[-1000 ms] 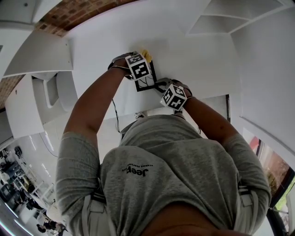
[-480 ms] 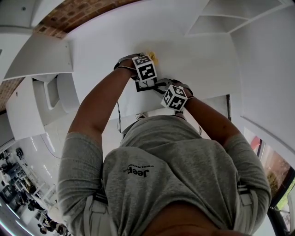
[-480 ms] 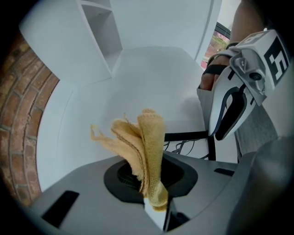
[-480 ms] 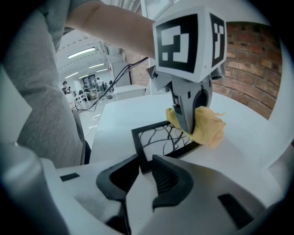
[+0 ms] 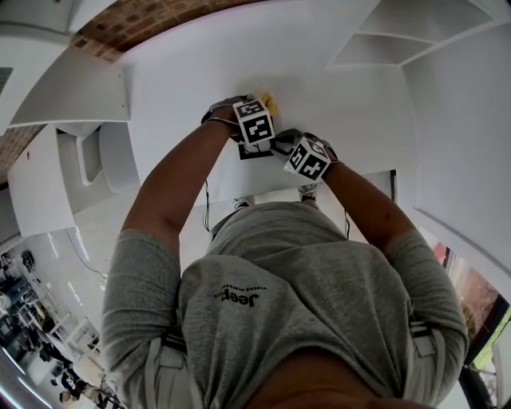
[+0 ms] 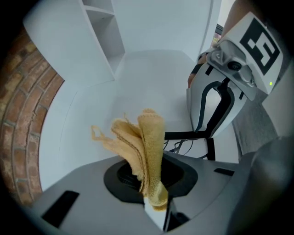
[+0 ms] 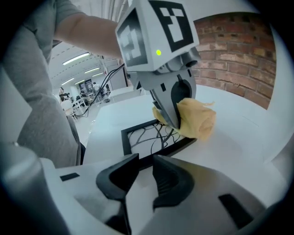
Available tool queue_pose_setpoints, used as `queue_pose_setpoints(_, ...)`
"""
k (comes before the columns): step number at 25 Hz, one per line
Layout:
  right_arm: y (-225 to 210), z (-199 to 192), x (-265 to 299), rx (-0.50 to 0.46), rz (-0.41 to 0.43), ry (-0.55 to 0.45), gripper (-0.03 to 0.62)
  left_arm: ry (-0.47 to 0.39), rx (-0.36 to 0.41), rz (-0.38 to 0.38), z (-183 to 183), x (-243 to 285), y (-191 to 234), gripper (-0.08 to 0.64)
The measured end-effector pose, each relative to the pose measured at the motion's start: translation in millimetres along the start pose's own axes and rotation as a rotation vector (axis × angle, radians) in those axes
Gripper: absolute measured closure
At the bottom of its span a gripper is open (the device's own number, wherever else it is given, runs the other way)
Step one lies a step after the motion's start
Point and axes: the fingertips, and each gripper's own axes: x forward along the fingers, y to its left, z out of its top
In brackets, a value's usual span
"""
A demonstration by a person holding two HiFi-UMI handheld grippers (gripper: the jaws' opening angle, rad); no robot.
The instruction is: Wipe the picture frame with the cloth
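The black picture frame (image 7: 130, 142) lies flat on the white table (image 5: 343, 104), with a line drawing under its glass. My left gripper (image 6: 155, 204) is shut on a folded yellow cloth (image 6: 146, 147). In the right gripper view the cloth (image 7: 198, 119) rests on the frame's far right corner, under the left gripper (image 7: 171, 110). My right gripper (image 7: 143, 161) sits at the frame's near edge, its jaws closed on that edge. In the head view both marker cubes hide most of the frame (image 5: 257, 152), and the cloth (image 5: 270, 102) pokes out beyond the left gripper (image 5: 254, 124).
White shelf units (image 5: 415, 32) stand at the table's far right and a brick wall (image 5: 136, 20) runs behind it. A white counter (image 5: 72, 96) sits to the left. Cables (image 5: 206, 204) hang by the table's near edge.
The left gripper has slid the cloth rightwards along the frame's far side. The right gripper has shifted slightly up and to the right, still at the frame's near edge.
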Motion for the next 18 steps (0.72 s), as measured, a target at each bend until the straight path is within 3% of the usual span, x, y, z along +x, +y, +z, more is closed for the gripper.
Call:
queue_pose_setpoints(5,1,-1,-1,-0.027,0.01,0.021,0.491,-0.034,-0.059,0.035,-30,-32,4,0.479)
queue_pose_setpoints(12,2,-3,-1,-0.045,-0.003,0.026,0.492,0.07,0.03,0.054,-104,-45,-30,0.479)
queue_pose_setpoints(18,1,-1,0,-0.045,-0.009,0.025,0.494,0.081,0.009,0.036,-109,-27,-40,0.479)
